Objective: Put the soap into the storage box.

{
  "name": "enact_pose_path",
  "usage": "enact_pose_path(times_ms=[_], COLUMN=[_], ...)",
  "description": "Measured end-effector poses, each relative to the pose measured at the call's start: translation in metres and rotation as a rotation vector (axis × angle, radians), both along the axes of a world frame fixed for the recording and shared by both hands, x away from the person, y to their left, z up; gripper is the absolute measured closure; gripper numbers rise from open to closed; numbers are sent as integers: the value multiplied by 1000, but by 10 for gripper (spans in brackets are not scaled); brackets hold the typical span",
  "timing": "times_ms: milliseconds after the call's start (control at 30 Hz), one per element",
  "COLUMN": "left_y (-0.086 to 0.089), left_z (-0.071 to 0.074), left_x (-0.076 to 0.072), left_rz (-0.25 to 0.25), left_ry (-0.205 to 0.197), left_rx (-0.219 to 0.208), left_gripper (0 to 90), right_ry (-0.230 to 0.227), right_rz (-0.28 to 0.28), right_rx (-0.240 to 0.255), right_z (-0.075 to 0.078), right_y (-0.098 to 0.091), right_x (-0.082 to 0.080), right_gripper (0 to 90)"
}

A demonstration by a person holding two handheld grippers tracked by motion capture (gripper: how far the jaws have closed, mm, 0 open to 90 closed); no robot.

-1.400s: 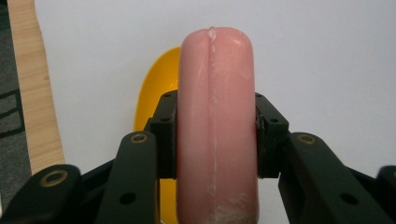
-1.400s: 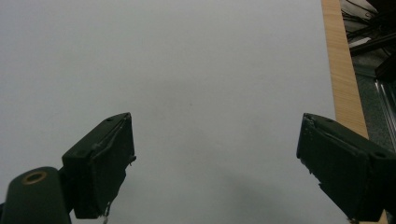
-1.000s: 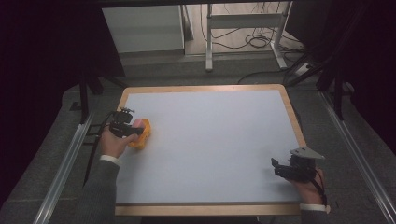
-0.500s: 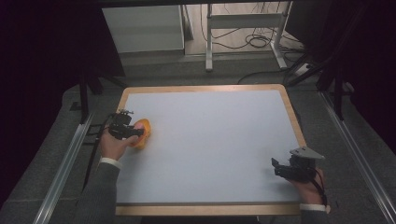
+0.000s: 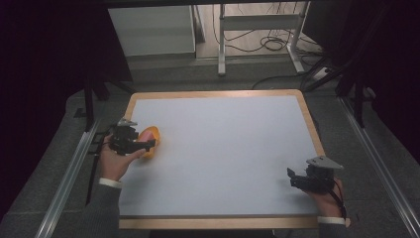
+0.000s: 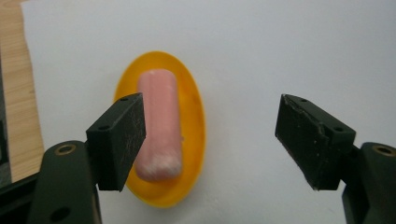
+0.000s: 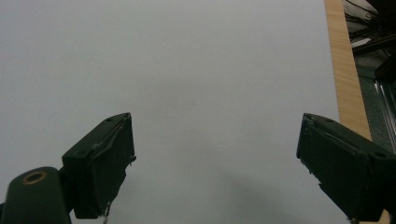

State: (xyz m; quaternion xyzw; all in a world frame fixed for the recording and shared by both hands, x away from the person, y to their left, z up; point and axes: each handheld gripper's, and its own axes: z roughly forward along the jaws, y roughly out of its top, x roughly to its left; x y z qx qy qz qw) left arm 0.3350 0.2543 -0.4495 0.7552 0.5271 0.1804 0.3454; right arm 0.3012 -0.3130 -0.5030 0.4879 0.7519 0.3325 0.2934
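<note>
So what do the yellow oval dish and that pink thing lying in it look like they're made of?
Yellow dish: probably moulded plastic, with even bright colour and a smooth, slightly glossy surface. Pink roll: matte and soft-looking, with pale powdery patches at its ends; possibly foam or a toy sausage, but the look leaves it open.

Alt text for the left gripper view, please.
A pink sausage lies in a yellow oval dish on the white table. The left claw stands open above it, one jaw in front of the sausage, nothing between the jaws.

Open hand-held gripper (image 7: 215, 163) over white tabletop (image 7: 196, 70)
</note>
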Motion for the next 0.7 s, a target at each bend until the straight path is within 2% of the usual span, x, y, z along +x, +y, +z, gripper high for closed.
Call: enact_pose_path(times_ms=[200,467,533,633,700], left_y=[-4,-8,-10,-12,-11], left_z=[-12,-30,-35,-43,-48], left_x=[-26,-48,-52,-58,-62], left_rz=[-40,-63,-74,-85,-86], left_ry=[-13,0,8,22,27], left_rx=[-39,-86,-84,-45,-49], left_gripper=[254,256,258,256,254], right_ry=[-1,1,1,-1,-1], right_rz=[-2,1,2,2,1], right_rx=[2,-3,-4,-3,-2], right_z=[0,0,0,0,0], right_y=[0,1,1,1,0], right_x=[0,0,0,0,0], right_gripper=[111,111,111,111,111])
